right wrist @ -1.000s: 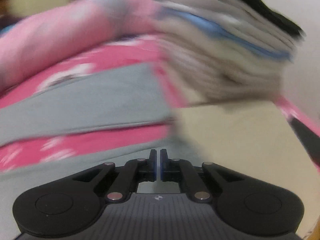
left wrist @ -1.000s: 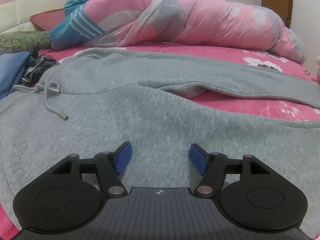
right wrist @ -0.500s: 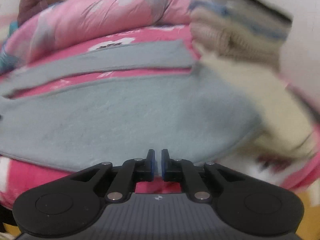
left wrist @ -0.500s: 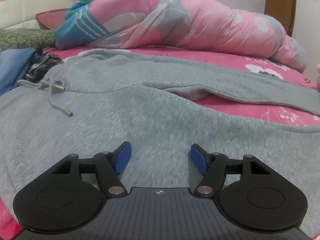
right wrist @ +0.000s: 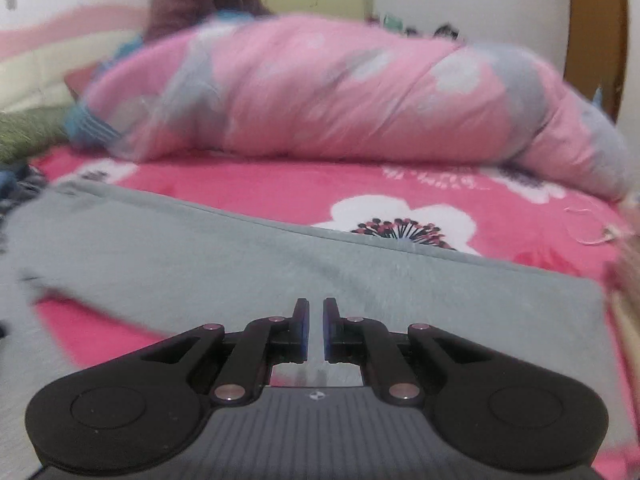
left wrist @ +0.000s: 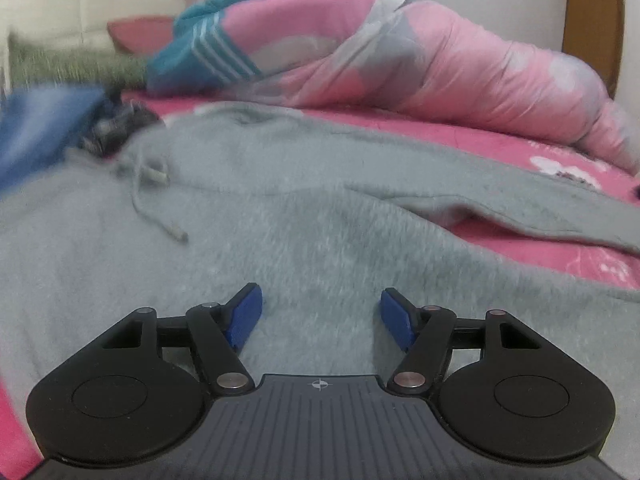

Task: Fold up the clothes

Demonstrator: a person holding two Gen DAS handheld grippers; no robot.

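Observation:
A grey fleece hoodie (left wrist: 280,216) lies spread flat on the pink flowered bed sheet (left wrist: 500,144), its drawstring (left wrist: 160,220) at the left and one sleeve (left wrist: 500,208) stretched to the right. My left gripper (left wrist: 321,314) is open and empty, low over the hoodie's body. In the right wrist view the sleeve (right wrist: 280,264) runs across the sheet (right wrist: 280,188). My right gripper (right wrist: 316,322) is nearly shut with a thin gap, holds nothing, and hovers over the sleeve's near edge.
A rolled pink and grey quilt (left wrist: 400,52) lies along the back of the bed and also shows in the right wrist view (right wrist: 340,92). Blue and dark clothes (left wrist: 44,128) lie at the left. A green cushion (right wrist: 24,132) and a headboard stand behind.
My right gripper has swung left, away from the stack of folded clothes, and now faces the sleeve and quilt. My left gripper has shifted slightly over the hoodie and stays open.

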